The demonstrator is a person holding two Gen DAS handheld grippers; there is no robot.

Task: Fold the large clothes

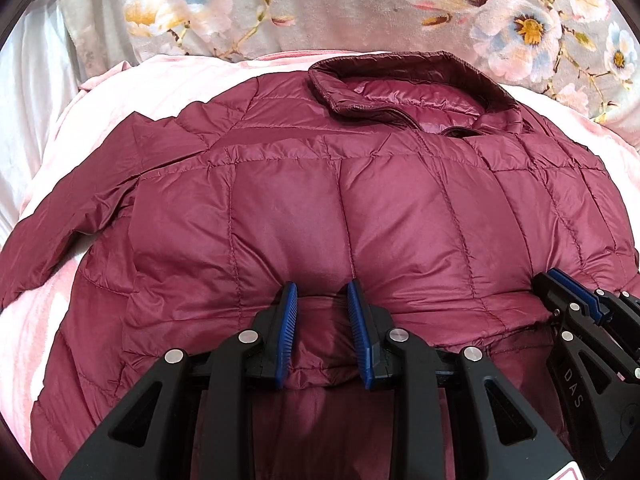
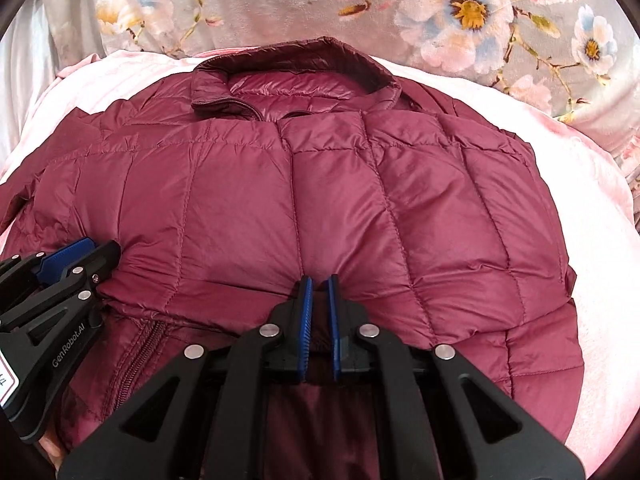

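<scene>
A maroon quilted down jacket [image 1: 304, 200] lies front up on a pink blanket [image 1: 48, 320], its collar [image 1: 400, 80] at the far side. My left gripper [image 1: 321, 292] is shut on a puffy fold of the jacket's near edge, which bulges between the blue pads. In the right wrist view the same jacket [image 2: 340, 200] fills the frame. There my right gripper [image 2: 320, 282] is shut tight on a thin pinch of its fabric. The two grippers stand side by side along that edge: the right gripper [image 1: 560, 292] shows at the far right, the left gripper [image 2: 80, 256] at the far left. A zipper [image 2: 148, 344] runs below the fold.
A grey floral blanket [image 1: 360, 8] lies bunched behind the collar. White sheet [image 1: 28, 92] shows at the far left. One sleeve [image 1: 60, 236] trails off to the left over the pink blanket [image 2: 600, 280], which stretches out past the jacket's right side.
</scene>
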